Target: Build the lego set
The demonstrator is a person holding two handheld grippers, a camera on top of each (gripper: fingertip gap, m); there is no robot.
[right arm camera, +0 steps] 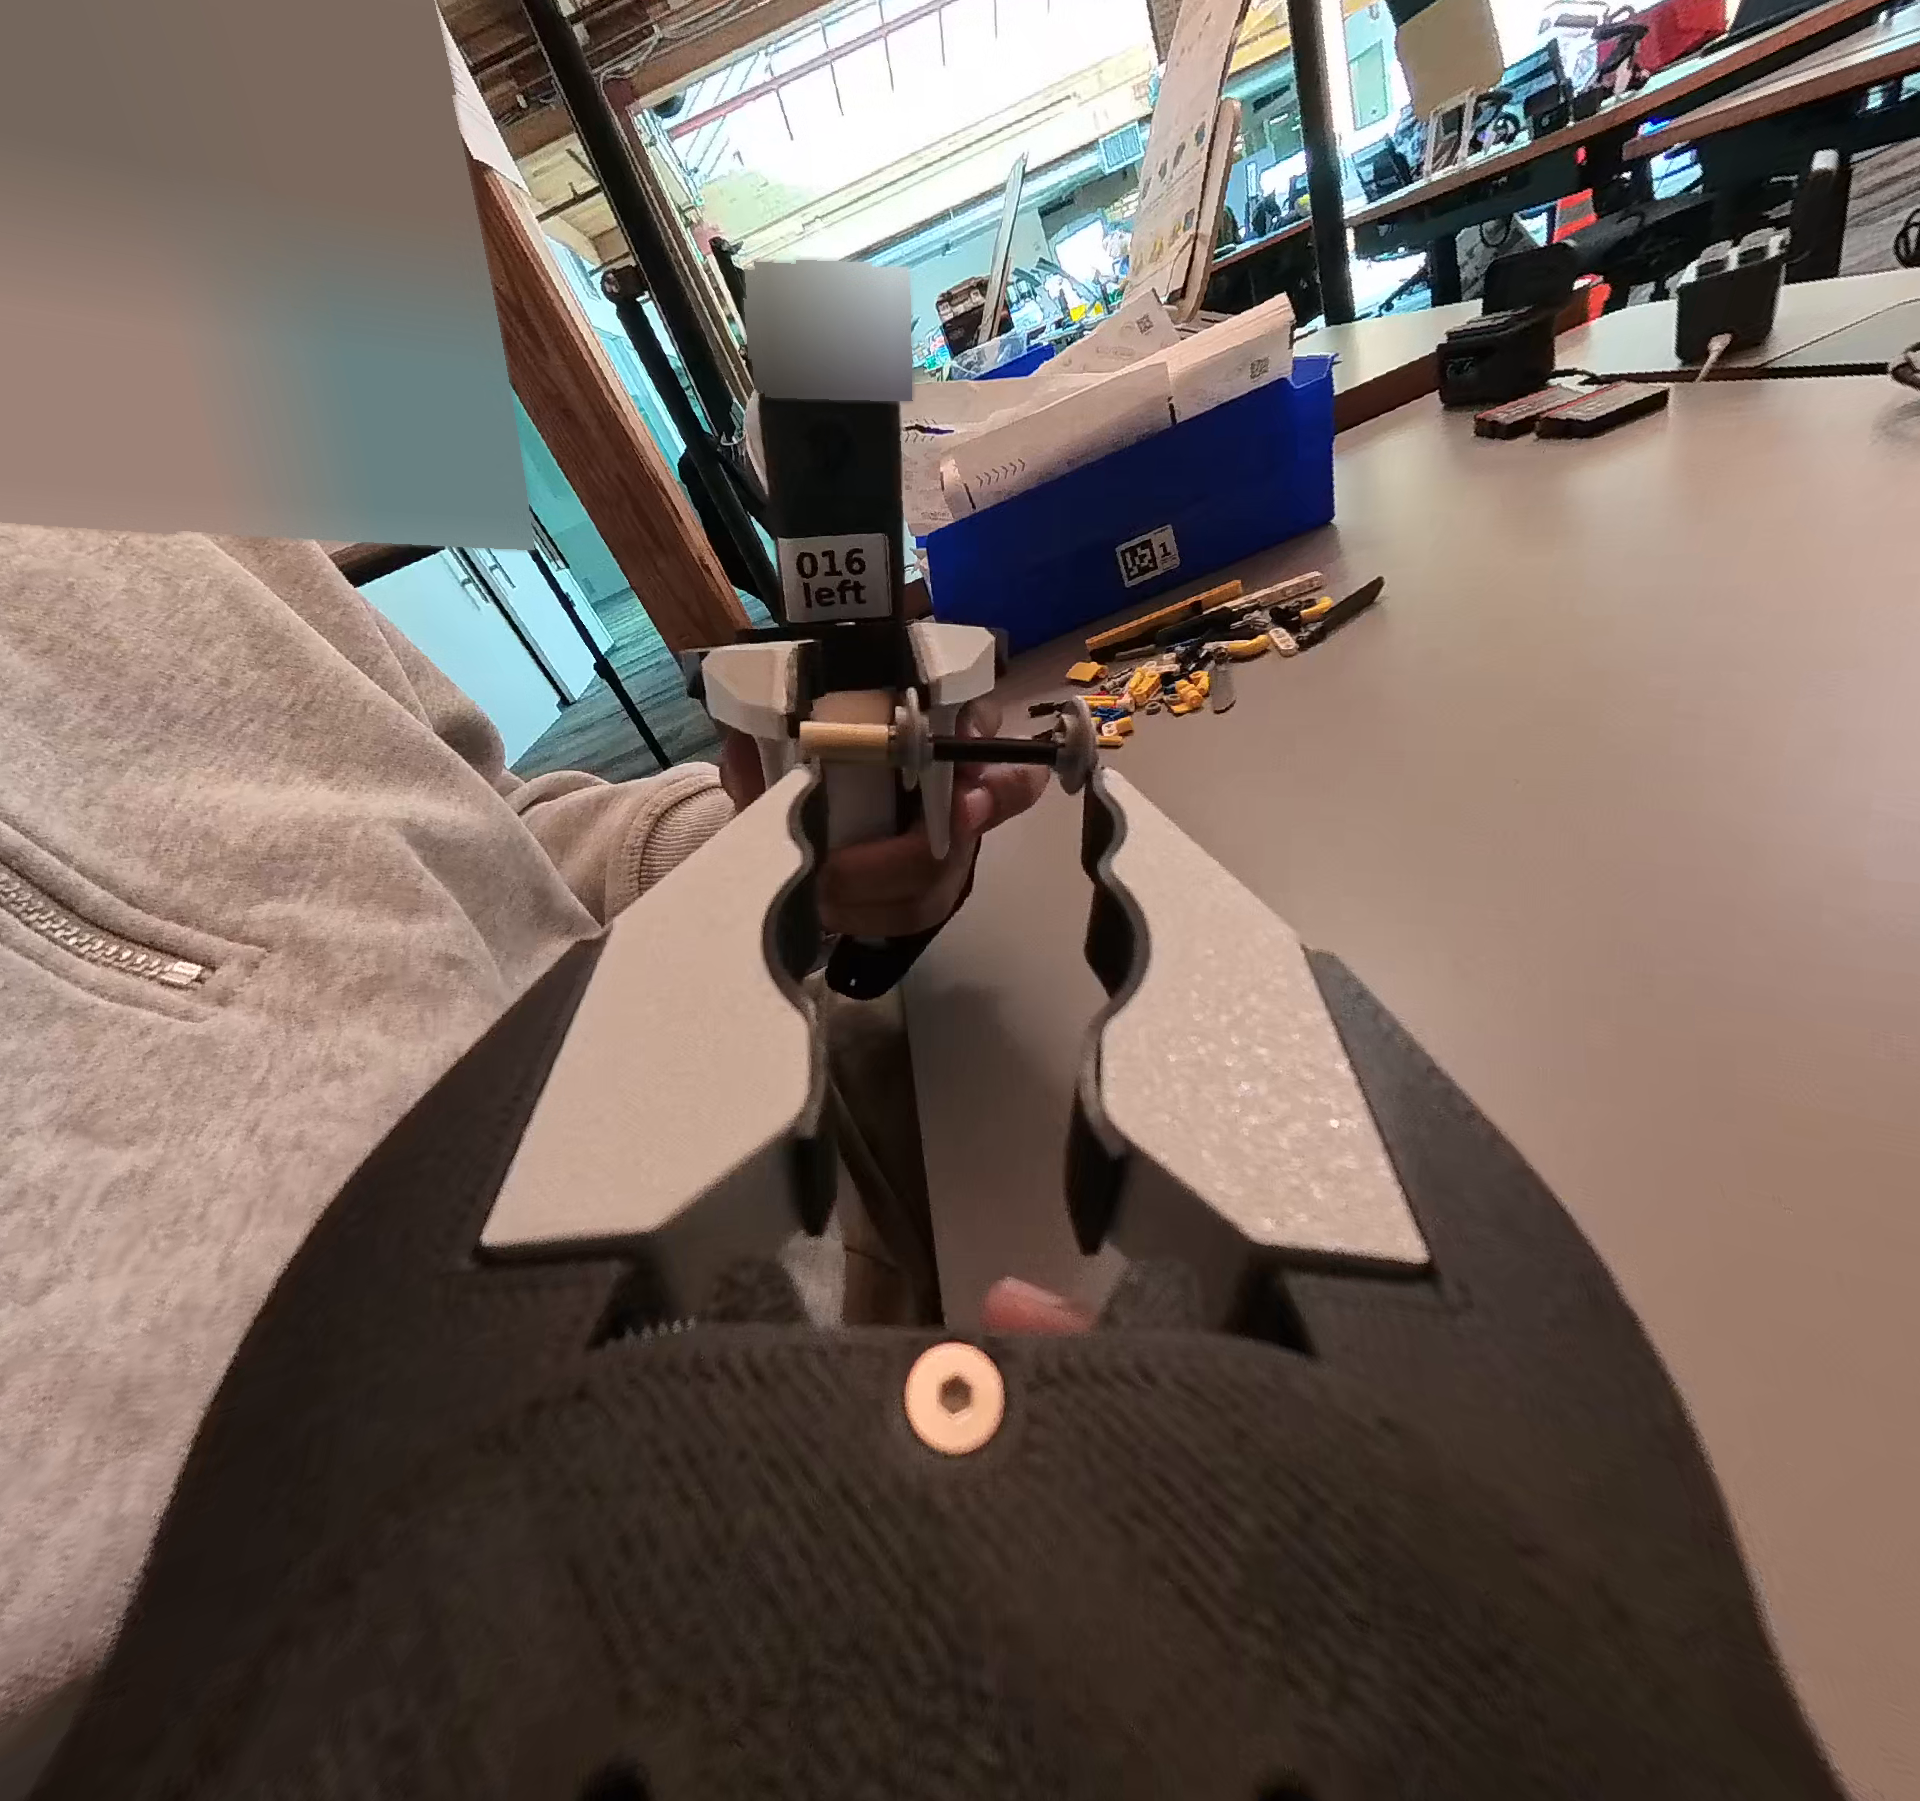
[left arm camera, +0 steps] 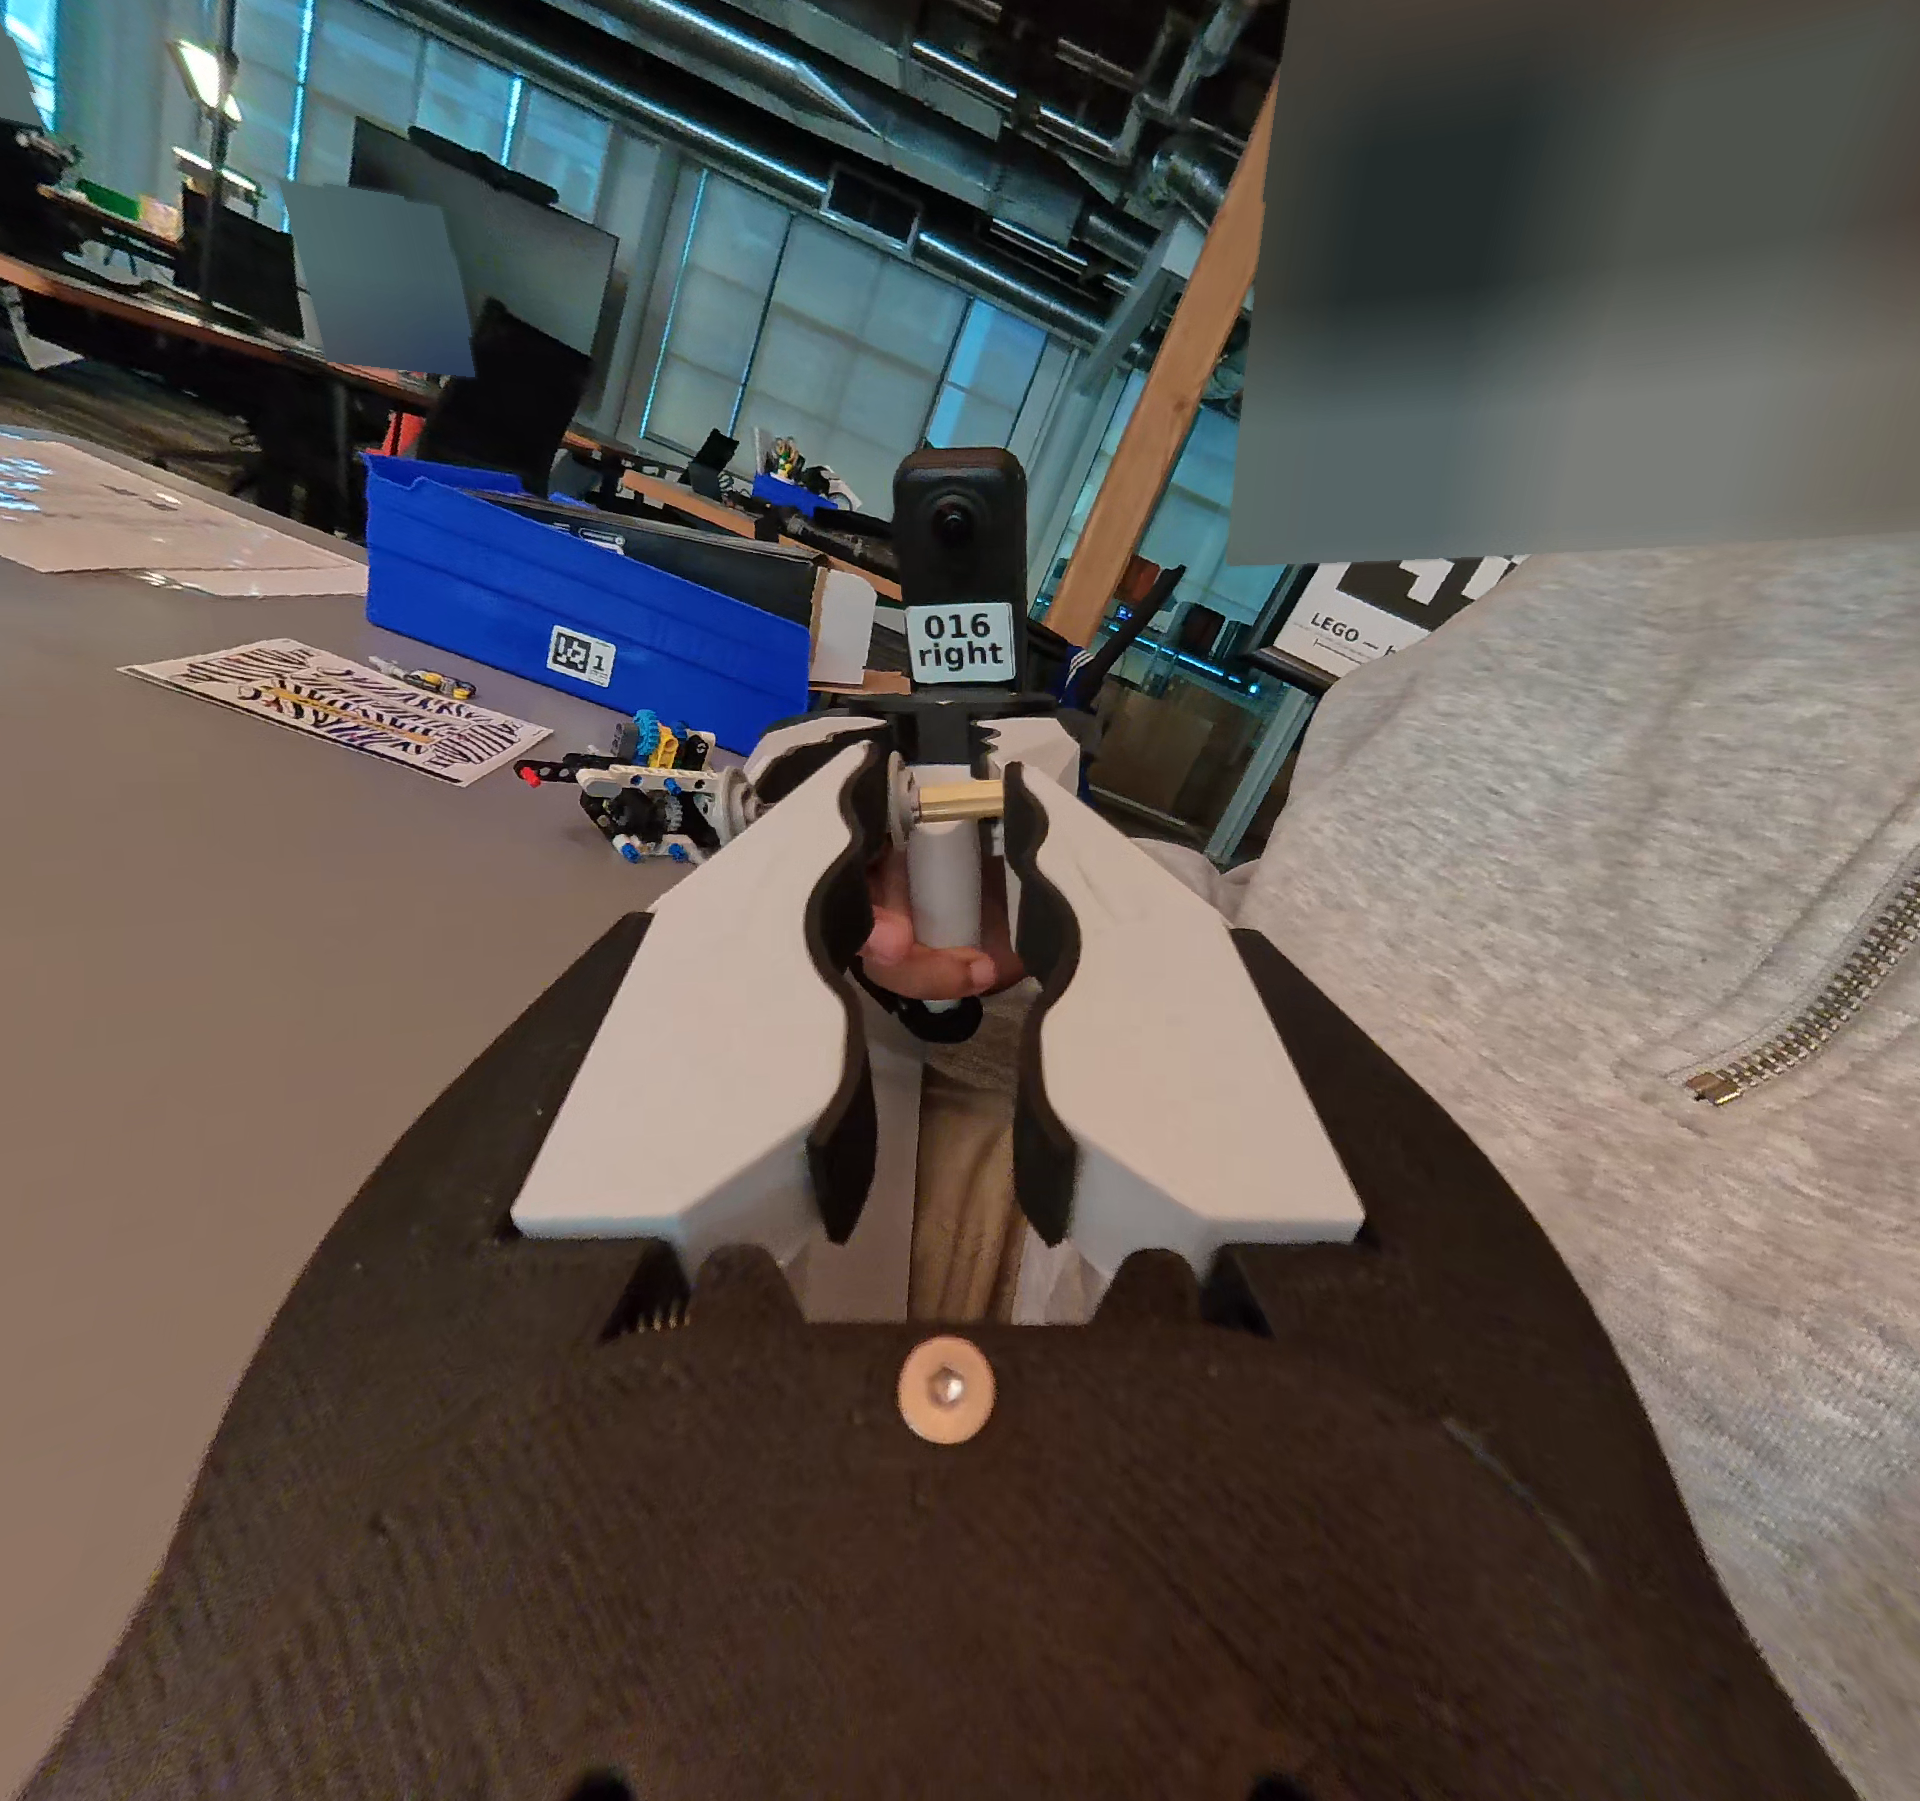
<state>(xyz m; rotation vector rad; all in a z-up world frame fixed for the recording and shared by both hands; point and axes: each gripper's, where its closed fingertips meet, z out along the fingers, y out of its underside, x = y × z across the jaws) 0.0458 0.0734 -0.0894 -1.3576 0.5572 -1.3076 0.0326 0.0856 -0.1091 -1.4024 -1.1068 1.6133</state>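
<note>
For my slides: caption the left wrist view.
Left tool grips a tan axle piece; partial Lego build sits on grey table.

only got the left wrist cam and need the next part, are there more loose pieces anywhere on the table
observer: yes, a scatter of small loose pieces lies on the table just in front of a blue bin.
operator: ok, is the right gripper free to grab one
observer: looks free: the right gripper is wide open with nothing between its fingers, its tips close to the black rod that the left gripper holds.
</note>
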